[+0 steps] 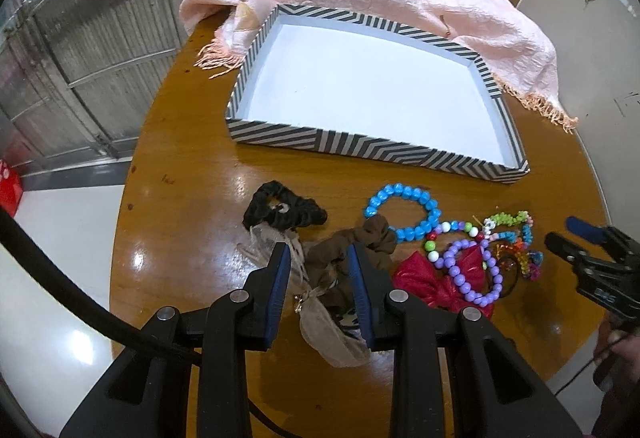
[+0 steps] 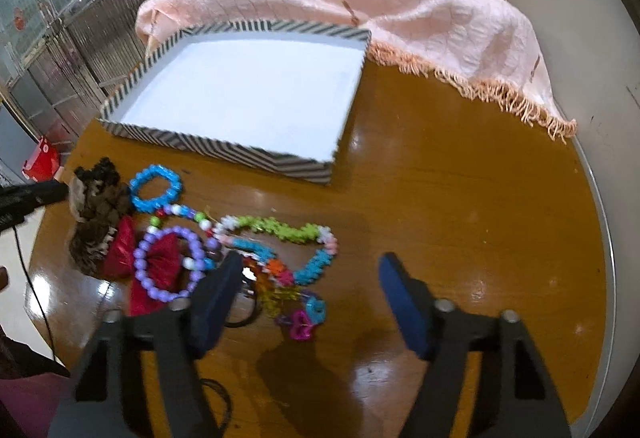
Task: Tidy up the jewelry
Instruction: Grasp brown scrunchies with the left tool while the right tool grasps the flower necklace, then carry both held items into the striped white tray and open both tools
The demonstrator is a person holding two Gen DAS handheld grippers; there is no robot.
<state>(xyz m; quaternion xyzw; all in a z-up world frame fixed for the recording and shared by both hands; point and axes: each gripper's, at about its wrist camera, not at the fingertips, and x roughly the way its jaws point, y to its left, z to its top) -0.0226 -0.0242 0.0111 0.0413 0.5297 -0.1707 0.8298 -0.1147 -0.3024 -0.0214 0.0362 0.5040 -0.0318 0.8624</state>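
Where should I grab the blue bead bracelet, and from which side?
Pinch the blue bead bracelet across its far arc, coming straight down: it lies flat as an open ring, that side faces bare table, while its near side touches the brown scrunchie and the multicolor strand.

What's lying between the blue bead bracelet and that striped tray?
Nothing: between the blue bead bracelet and the striped tray there is only bare, shiny table, clearest in the left wrist view.
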